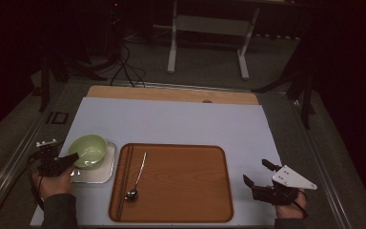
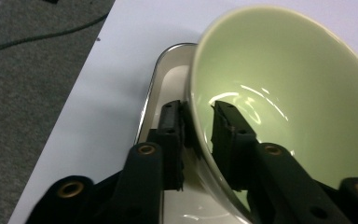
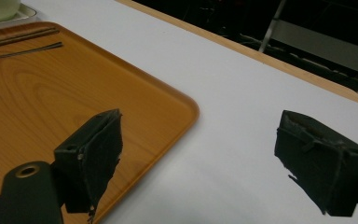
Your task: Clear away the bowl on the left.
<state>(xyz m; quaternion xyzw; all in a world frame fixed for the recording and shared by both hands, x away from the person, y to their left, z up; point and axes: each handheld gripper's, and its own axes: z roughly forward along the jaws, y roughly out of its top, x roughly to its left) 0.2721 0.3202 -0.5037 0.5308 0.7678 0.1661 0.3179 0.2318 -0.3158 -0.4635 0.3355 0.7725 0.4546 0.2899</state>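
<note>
so the left gripper (image 2: 198, 126) has its fingers (image 2: 170, 135) straddling the near wall of the green bowl (image 1: 87, 150), one outside against the glaze and one inside, closed down to about the thickness of the rim, so i'd call that a pinch on the bowl and not just hovering around it. the bowl sits on a small white dish (image 1: 106, 171) at the left side of the bench (image 1: 181, 119), just left of the wooden tray (image 1: 181, 186), and in the left gripper view it looks tipped toward the gripper with its open mouth facing up and away. that's the relation that matters imo: the wall runs between the fingers, the rest of the bowl lies beyond them, so all the weight hangs off one edge and any lift is going to want to rotate it. a spoon (image 1: 138, 179) lies lengthwise on the tray, handle pointing away, with chopsticks (image 1: 124, 181) along the tray's left edge. the right gripper (image 1: 262, 179) is well off at the right, beyond the tray, fingers spread wide with nothing in them, so the left hand is clearly the one for the bowl.
</note>
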